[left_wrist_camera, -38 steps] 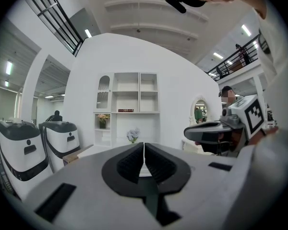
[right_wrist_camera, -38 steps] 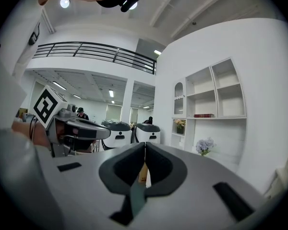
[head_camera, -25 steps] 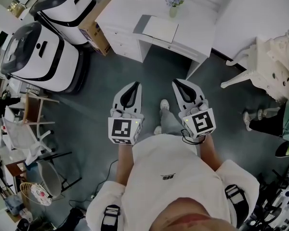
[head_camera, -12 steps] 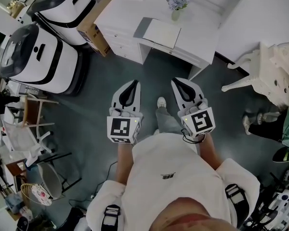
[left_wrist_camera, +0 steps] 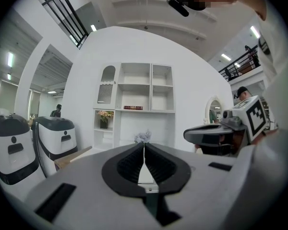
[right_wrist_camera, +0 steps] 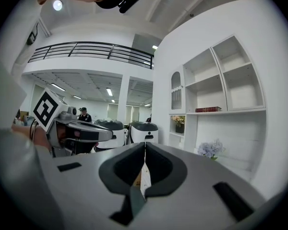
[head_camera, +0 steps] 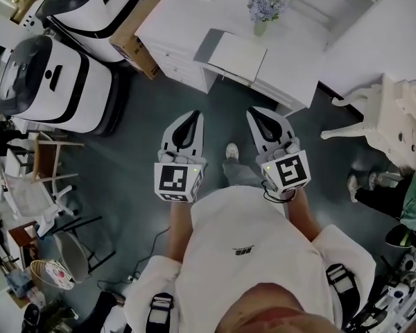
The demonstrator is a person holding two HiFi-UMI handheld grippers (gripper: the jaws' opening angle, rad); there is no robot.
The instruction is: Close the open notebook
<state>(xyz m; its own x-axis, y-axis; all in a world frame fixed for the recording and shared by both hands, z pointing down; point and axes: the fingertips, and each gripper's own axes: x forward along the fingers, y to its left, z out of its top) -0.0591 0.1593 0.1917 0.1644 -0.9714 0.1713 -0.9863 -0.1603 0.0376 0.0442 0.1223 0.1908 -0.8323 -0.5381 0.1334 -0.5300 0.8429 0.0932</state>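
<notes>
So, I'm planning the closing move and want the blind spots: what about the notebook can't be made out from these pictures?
- Notebook, head view: too small to tell page print, thickness or where the spine runs.
- Left gripper view: notebook hidden behind the left gripper; only the flowers show above it.
- Right gripper view: notebook likewise hidden behind the right gripper.

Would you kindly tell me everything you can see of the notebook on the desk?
The notebook lies open and flat on the white desk, near its front edge, a little in front of the vase of flowers. A broad white page faces up; a grey part, cover or shaded page, lies at its left. Nothing but the desk touches it.
</notes>
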